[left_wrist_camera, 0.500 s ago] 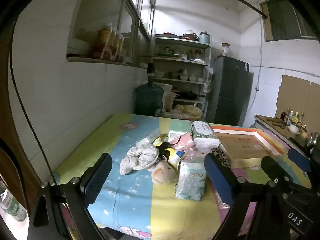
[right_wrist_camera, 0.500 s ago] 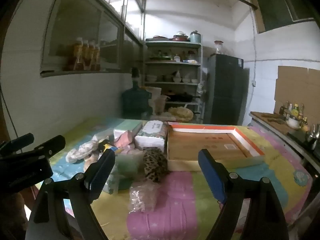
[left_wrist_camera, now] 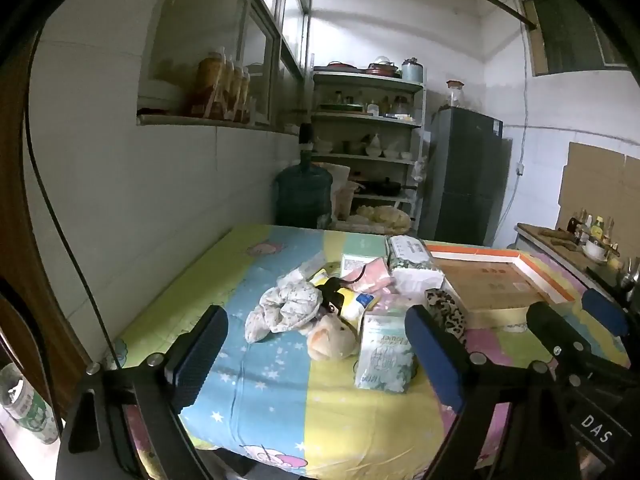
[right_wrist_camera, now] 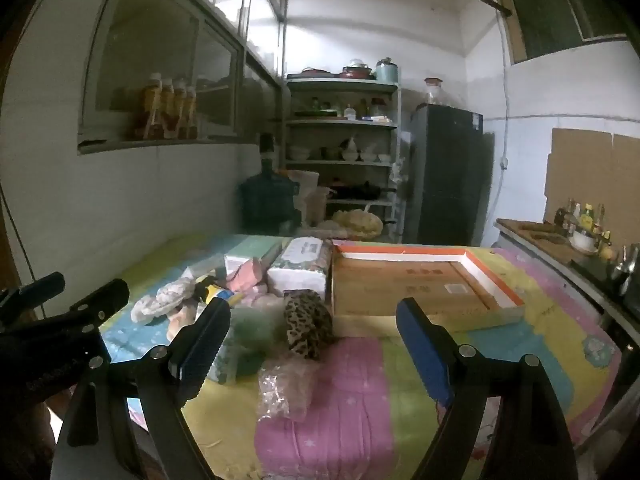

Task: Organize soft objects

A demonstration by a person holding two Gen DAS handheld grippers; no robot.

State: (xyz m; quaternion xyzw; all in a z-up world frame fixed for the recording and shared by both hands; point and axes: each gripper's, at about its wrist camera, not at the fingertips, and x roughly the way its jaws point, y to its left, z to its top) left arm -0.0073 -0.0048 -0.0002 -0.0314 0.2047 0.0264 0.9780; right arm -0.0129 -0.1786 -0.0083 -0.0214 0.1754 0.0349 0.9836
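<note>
A heap of soft things lies mid-table on the pastel cloth: a pale floral cloth bundle (left_wrist_camera: 286, 308), a beige plush toy (left_wrist_camera: 330, 338), a green tissue pack (left_wrist_camera: 384, 354), a leopard-print pouch (left_wrist_camera: 446, 312) (right_wrist_camera: 308, 322), pink fabric (left_wrist_camera: 370, 274) and a larger tissue pack (left_wrist_camera: 414, 266) (right_wrist_camera: 302, 262). A crinkled clear bag (right_wrist_camera: 286, 390) lies nearest the right gripper. My left gripper (left_wrist_camera: 316, 364) is open, short of the plush toy. Open as well, my right gripper (right_wrist_camera: 314, 350) hovers in front of the leopard pouch and the clear bag. Neither holds anything.
An open cardboard box (left_wrist_camera: 492, 284) (right_wrist_camera: 416, 284) with an orange and white rim sits right of the heap. Behind the table stand a water jug (left_wrist_camera: 304, 196), shelves (left_wrist_camera: 366, 152) and a dark fridge (left_wrist_camera: 462, 176). A counter with bottles (right_wrist_camera: 580, 224) runs along the right.
Both views have barely shifted; the grippers stay open and the objects lie where they were.
</note>
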